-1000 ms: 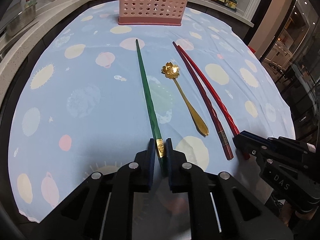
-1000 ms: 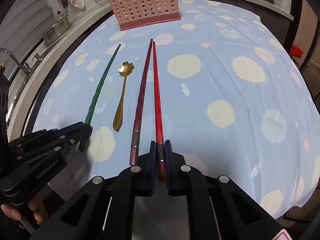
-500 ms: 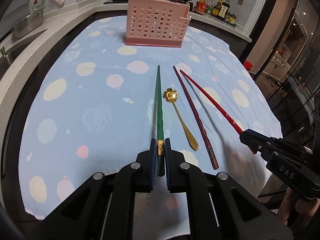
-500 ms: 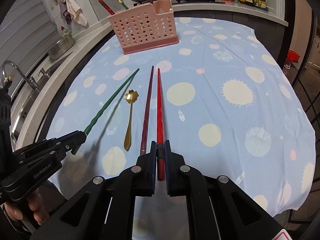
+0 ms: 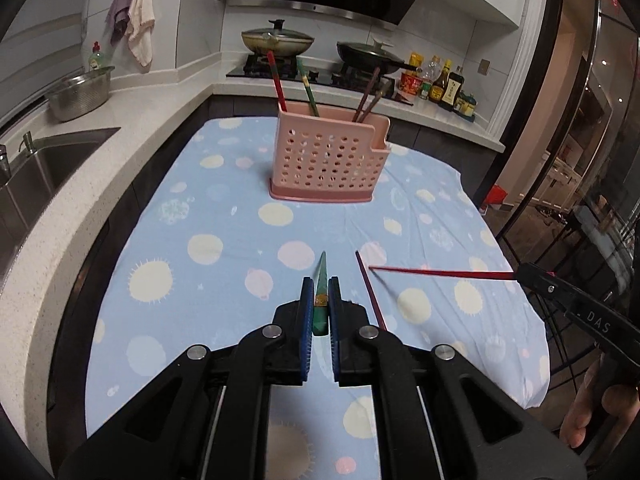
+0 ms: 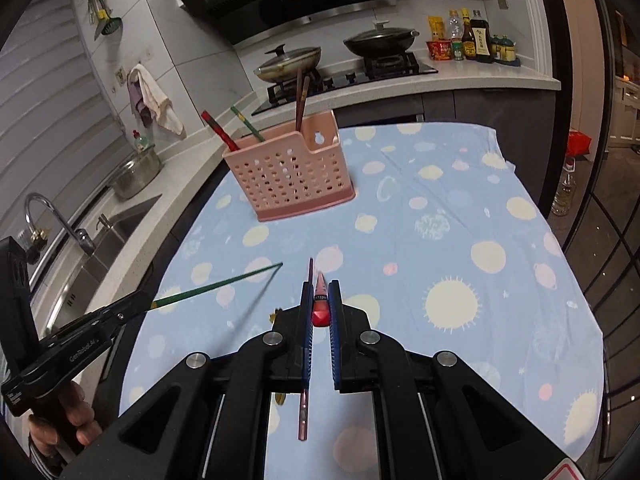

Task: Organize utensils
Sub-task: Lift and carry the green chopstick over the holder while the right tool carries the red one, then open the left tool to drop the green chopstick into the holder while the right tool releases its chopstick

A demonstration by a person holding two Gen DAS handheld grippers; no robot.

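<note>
— While both tools hang above the cloth, what has each got?

— The left gripper [image 5: 320, 308] is clamped on a green chopstick [image 5: 321, 280], its tip pointing forward past the fingers. The right gripper [image 6: 320, 304] pinches a red chopstick [image 6: 320, 300] the same way. A dark red chopstick [image 5: 370, 294] lies on the tablecloth [image 5: 200, 216], just right of the left fingers.

— So, the carrying step?

— I'd say so. The pink holder [image 5: 326, 160] stands well ahead of both fingertips, already holding some chopsticks. Next, each stick probably needs tipping upright over a slot.
</note>
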